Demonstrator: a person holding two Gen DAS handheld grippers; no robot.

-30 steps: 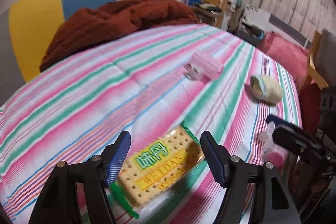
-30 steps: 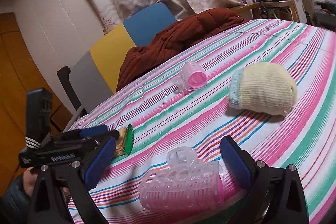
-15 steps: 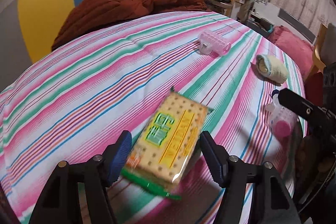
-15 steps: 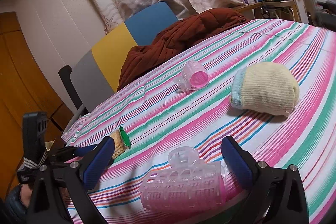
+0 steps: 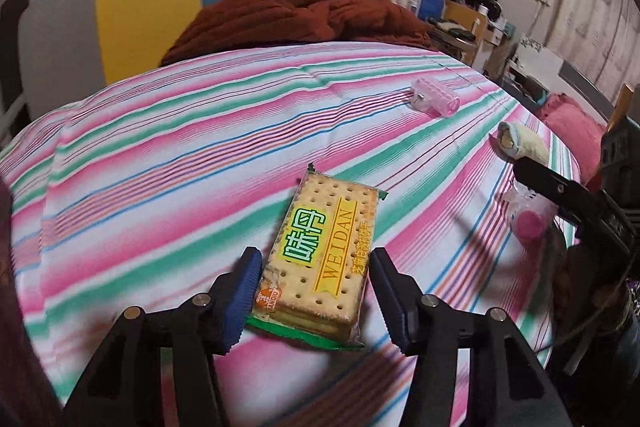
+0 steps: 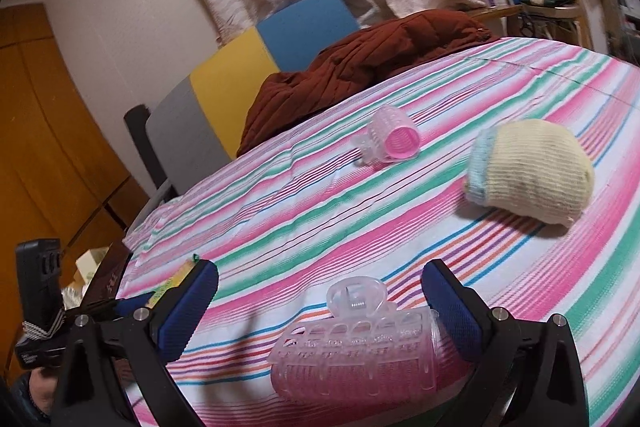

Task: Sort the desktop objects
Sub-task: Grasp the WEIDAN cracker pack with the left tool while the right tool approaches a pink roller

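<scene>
So on the striped tablecloth (image 5: 168, 163), the left gripper (image 5: 316, 291) sits near the near edge with its blue pads spread wide around the near end of the cracker packet (image 5: 320, 263). The left pad looks like it's right at the packet's side, the right one has a clear gap, so it's released, not squeezing anything. The packet lies flat, long way pointing off toward the far edge. Moving right, there's a pink hair roller (image 5: 434, 98) well out toward the far edge, then a rolled-up cream sock (image 5: 520, 143) nearer the right edge. From the right wrist cam, the right gripper (image 6: 320, 311) is also spread wide, with a second pink roller clip (image 6: 356, 351) lying on its side between the fingers, right at the near edge, neither pad touching it as far as I can see. The far roller (image 6: 394, 141) and the sock (image 6: 528, 171) sit beyond it, apart from each other. A brown jacket (image 6: 360, 67) is bunched up at the far edge, by a chair (image 6: 224, 83).
</scene>
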